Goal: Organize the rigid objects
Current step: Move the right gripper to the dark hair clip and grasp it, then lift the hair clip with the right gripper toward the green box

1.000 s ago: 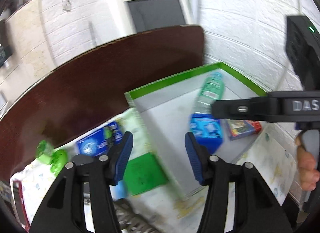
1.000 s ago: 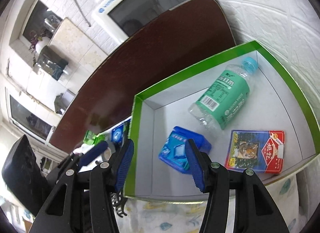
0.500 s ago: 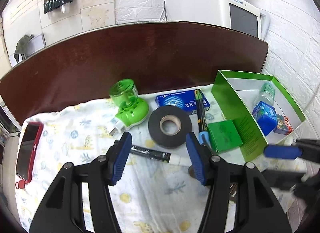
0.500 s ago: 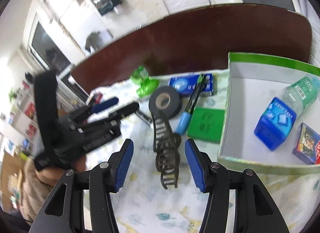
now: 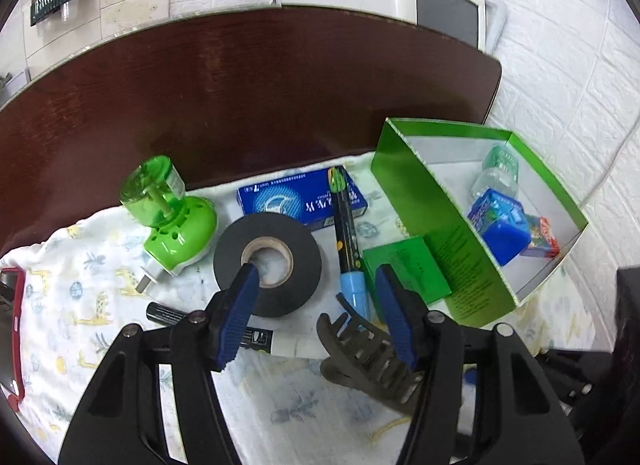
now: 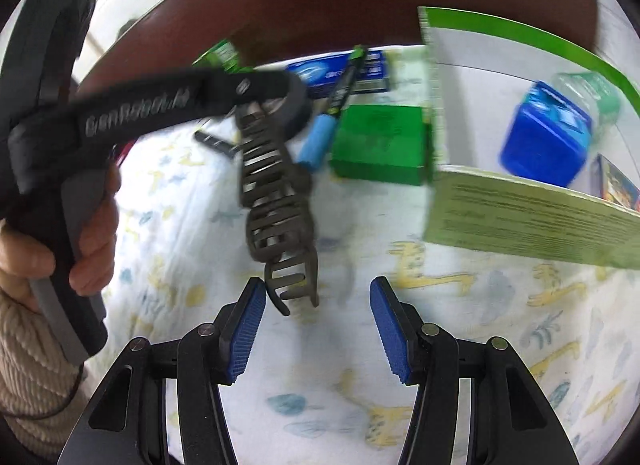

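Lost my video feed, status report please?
Both tongs open, empty: left, right. Hair claw on cloth, just ahead of right tongs. Green box holds three items. Nothing blocking.

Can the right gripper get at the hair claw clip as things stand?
Probably yes. The right gripper is open, and the hair claw clip lies on the cloth just ahead of its fingertips with nothing between. The left gripper hovers close above the clip's far end and could crowd it.

Both the left gripper (image 5: 316,301) and right gripper (image 6: 318,317) are black, silver-screwed, with ribbed blue pads (image 6: 246,329).
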`<action>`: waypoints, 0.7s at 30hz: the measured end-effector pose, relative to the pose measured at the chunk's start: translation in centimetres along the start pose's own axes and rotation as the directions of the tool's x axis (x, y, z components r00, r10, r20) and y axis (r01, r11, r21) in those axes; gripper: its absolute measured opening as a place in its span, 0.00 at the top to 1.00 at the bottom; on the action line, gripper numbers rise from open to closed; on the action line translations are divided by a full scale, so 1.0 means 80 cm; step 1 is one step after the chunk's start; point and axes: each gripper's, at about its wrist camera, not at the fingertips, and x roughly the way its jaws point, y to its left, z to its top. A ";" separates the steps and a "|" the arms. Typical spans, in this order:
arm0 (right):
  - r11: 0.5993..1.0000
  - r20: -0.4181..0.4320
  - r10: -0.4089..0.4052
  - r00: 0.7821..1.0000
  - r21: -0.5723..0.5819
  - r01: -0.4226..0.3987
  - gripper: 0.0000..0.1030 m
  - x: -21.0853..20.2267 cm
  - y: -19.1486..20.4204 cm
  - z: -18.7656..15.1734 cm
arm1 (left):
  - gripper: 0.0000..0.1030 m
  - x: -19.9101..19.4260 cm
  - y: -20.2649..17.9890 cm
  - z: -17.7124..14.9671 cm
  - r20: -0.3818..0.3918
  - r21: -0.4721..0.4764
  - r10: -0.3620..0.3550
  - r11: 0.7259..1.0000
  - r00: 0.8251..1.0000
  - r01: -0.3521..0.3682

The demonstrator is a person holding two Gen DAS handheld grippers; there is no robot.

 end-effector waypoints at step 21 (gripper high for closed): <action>0.974 0.077 0.187 0.979 0.117 -0.195 0.46 -0.009 -0.034 -0.013 | 0.49 -0.043 0.025 -0.092 -0.030 -0.082 -0.080 0.994 0.996 0.078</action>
